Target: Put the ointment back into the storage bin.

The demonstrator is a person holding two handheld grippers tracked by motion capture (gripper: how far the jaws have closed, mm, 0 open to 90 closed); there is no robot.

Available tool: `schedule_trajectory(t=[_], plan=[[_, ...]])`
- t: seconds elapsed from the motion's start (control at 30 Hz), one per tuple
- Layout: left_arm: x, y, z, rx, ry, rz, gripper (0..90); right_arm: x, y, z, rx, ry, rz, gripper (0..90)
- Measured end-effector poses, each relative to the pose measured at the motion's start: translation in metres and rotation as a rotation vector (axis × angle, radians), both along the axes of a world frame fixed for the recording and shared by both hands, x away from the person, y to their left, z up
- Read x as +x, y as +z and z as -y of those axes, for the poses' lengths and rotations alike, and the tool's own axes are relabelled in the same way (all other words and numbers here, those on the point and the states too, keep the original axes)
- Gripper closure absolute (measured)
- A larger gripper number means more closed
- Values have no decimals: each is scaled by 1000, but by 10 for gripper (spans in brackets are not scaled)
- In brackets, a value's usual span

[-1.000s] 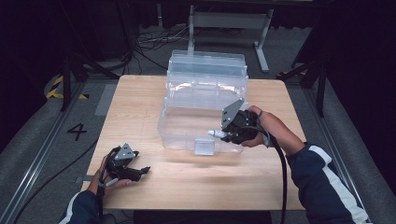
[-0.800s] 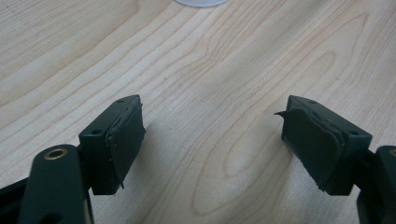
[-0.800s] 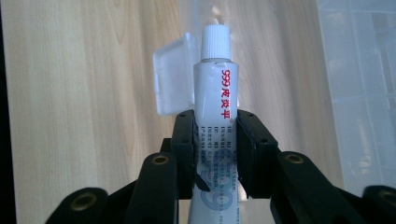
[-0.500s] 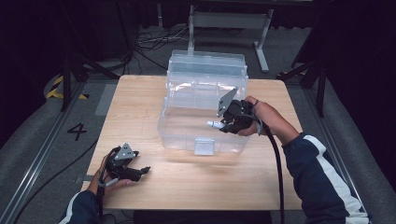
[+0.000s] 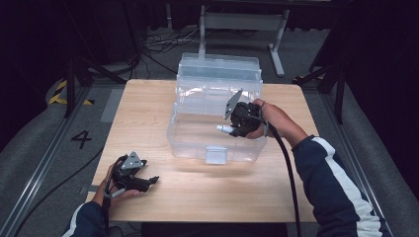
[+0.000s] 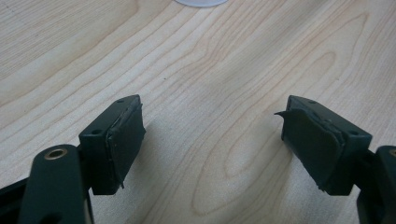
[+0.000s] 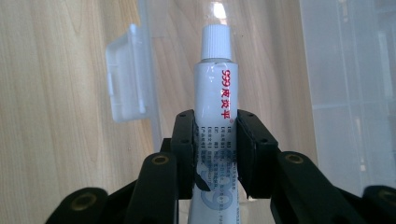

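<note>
Red "999" with Chinese characters on white tube point(image 7: 215, 93), "4" on floor point(image 5: 81, 139)

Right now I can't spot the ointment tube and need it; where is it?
In the high view the white tube is clamped in the right gripper over the open clear plastic box at mid-table, its cap pointing left, above the box's front latch.
</note>
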State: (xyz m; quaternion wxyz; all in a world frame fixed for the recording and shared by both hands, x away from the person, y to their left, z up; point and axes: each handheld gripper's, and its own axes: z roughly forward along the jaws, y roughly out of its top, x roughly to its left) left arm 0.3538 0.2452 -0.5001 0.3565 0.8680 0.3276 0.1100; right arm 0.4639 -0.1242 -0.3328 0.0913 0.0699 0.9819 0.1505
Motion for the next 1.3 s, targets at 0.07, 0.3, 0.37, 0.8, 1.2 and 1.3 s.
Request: schedule_trajectory(t=[0.07,0.3,0.37,0.8,1.2,1.3], plan=[[0,0,0,0,0,0,214,1,-2,-1,-4,0,-4,707],[0,0,0,1,0,0,214,14,-14,-3,-36,-9,-14,707],[0,0,0,0,0,0,214,16,-16,-4,-43,-15,-17,707],[0,0,0,0,1,-1,214,36,-35,-2,-82,-34,-41,707],[0,0,0,1,0,0,214,38,-53,-2,-123,-26,-73,707],[0,0,0,0,0,0,214,37,-57,-4,-131,-21,-86,707]])
